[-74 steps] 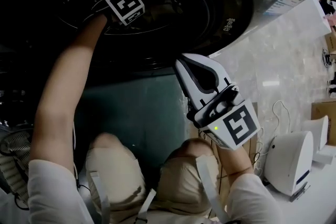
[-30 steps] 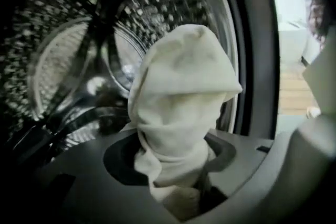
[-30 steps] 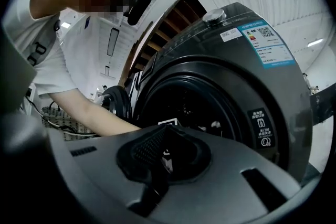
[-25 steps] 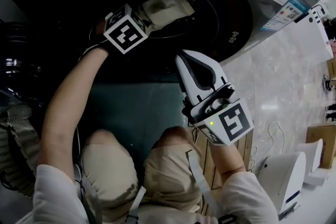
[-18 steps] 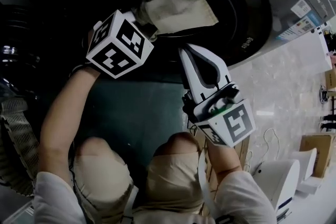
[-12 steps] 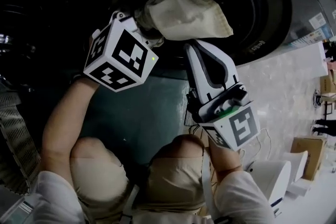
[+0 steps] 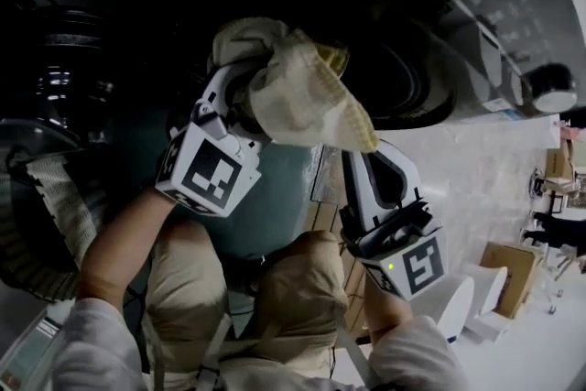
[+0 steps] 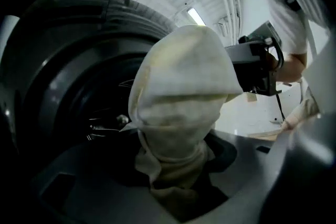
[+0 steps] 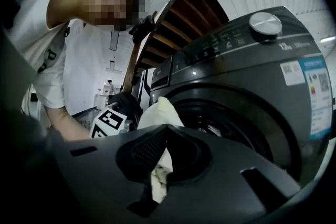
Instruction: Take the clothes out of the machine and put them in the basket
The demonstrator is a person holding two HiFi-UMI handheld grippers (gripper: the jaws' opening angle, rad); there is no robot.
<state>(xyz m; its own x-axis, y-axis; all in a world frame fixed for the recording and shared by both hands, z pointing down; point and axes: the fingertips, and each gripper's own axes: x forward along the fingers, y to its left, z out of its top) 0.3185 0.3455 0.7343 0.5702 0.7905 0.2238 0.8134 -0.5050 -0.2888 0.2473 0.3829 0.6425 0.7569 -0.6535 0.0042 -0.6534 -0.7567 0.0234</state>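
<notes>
Cream cloth [image 7: 302,96], 1 piece, hangs clamped in the left gripper [image 7: 236,101] outside the washer rim [image 7: 430,101]; right gripper [image 7: 355,158] jaws together, empty.

The left arm [image 7: 117,244] reaches forward, bare to the sleeve, and carries the left hand-held gripper [image 7: 236,101] with its marker cube [image 7: 209,174] turned toward the head. Its jaws are clamped part-way closed on a bunched cream cloth [image 7: 298,101], which fills the space between them and hangs over to the right. The right hand-held gripper [image 7: 355,162] sits lower and closer to the body, its jaws together with nothing between them and their tips just under the cloth's hanging corner. Both knees [image 7: 302,279] are bent below the grippers.
</notes>
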